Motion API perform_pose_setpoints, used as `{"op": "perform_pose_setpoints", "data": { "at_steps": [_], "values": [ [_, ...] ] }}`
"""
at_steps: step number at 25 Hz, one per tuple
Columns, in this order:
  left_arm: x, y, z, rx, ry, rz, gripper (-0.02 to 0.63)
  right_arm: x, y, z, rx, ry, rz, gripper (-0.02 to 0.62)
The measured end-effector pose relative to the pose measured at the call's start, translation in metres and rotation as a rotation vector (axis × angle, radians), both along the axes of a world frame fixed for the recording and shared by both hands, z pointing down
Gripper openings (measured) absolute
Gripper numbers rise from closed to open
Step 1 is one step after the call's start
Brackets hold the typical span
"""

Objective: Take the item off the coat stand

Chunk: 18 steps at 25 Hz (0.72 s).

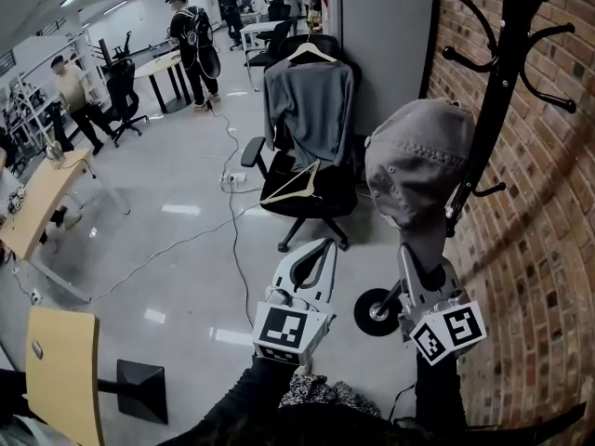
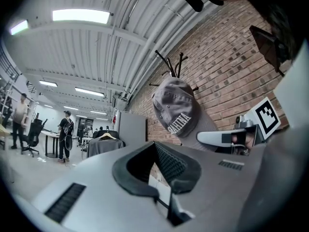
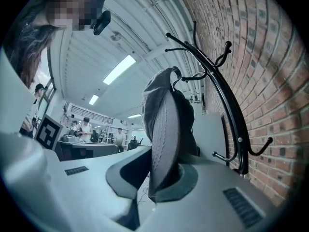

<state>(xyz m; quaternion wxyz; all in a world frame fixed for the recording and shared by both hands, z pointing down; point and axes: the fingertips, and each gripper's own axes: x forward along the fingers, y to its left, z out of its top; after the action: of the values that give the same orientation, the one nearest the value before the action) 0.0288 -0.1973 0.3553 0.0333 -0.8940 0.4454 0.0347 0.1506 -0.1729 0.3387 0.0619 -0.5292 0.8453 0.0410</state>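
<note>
The right gripper (image 1: 416,258) is clamping the brim (image 3: 165,129) of the grey cap (image 1: 418,156), its jaws pressed together on the stiff edge. That is probably because the brim gives a firm hold for lifting, while the soft crown would crumple. The cap is hanging above that gripper at about 2 o'clock in the head view, close against the pole of the black coat stand (image 1: 497,82), which is running up at 1 o'clock along the brick wall. Whether the cap is still catching on a hook cannot be told. The left gripper (image 1: 325,247) is waiting at 6 o'clock, jaws together on nothing, seemingly held clear since one grip is enough for so light a thing.

Counted: one cap, one stand, two grippers. At 12 o'clock one office chair (image 1: 316,203) is carrying one grey top (image 1: 311,100), with two hangers, one under the top (image 1: 310,52) and one lying on the seat (image 1: 293,186).
</note>
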Motion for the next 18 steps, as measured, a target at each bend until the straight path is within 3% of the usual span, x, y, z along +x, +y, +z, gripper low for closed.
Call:
{"op": "perform_pose_setpoints", "data": {
  "at_steps": [8, 18],
  "values": [
    [-0.009, 0.009, -0.002, -0.019, 0.01, 0.011, 0.008, -0.002, 0.01, 0.004, -0.015, -0.016, 0.025, 0.031],
    [-0.053, 0.013, -0.006, -0.034, 0.021, 0.058, 0.008, -0.054, 0.026, 0.002, -0.021, -0.01, 0.062, 0.031]
  ]
}}
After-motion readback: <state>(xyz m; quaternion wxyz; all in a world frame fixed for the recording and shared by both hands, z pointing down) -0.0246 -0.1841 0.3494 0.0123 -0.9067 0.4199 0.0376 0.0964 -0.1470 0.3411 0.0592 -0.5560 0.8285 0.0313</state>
